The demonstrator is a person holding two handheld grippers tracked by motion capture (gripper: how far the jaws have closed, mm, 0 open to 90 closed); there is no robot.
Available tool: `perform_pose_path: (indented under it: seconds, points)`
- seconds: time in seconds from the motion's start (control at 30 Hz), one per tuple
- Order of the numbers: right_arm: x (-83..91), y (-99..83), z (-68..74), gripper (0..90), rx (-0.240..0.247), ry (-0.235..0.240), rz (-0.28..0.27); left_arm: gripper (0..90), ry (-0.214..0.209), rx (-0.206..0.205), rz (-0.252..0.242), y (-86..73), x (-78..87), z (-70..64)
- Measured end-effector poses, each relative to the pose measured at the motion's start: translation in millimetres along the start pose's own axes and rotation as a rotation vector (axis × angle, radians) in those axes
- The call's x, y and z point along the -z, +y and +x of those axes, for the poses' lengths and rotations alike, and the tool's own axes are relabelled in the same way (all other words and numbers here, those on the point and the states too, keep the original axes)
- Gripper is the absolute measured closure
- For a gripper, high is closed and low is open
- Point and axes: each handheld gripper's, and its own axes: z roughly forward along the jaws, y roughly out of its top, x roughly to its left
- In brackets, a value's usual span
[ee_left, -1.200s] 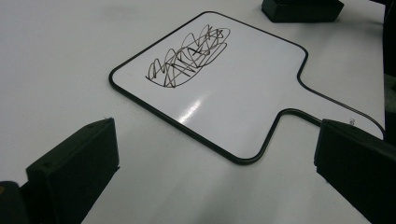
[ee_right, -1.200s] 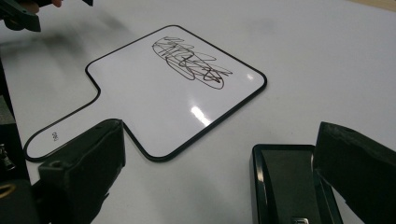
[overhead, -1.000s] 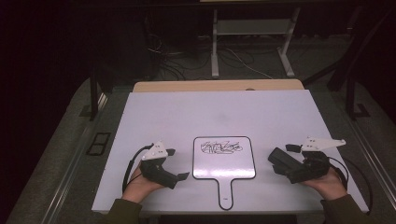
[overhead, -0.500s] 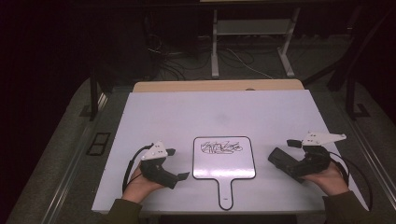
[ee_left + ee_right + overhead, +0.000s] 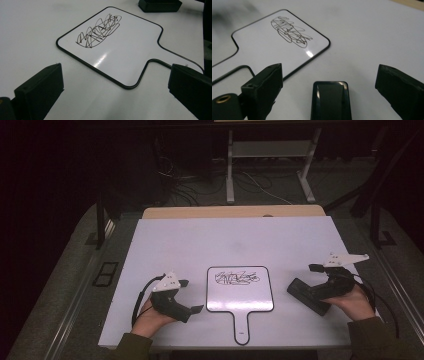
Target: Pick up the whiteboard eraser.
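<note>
The white paddle-shaped whiteboard with a black scribble (image 5: 240,289) lies flat mid-counter, near the edge, while the right gripper (image 5: 320,292) has edged toward the black rectangular eraser (image 5: 330,100), jaws wide apart around it, suggesting a pickup, and the left gripper (image 5: 186,296) rests open.

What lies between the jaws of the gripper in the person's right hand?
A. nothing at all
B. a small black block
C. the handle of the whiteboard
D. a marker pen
B: in the right gripper view a black block lies on the table between the open jaws of the right gripper, beside the scribbled whiteboard.
</note>
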Motion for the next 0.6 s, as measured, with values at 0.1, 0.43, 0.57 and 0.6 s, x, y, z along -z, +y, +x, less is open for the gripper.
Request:
perform_pose_path:
  seconds: [0.1,0.43,0.57,0.6]
  points:
    - [0.0,-1.4,-2.4,6.5,-0.006,-0.020,0.053,0.0,0.000,0.000,0.003,-0.2,0.0,0.3]
    - [-5.4,-8.4,-4.0,6.4,-0.007,-0.037,0.213,0.0,0.001,-0.009,0.011,-0.6,0.9,1.4]
    - [-5.9,-10.1,-3.3,6.4,-0.016,-0.041,0.250,0.0,0.001,-0.008,0.012,-0.7,1.0,1.4]
    - [-5.8,-10.8,-3.4,6.4,-0.014,-0.043,0.259,0.0,0.001,-0.006,0.012,-0.8,1.0,1.3]
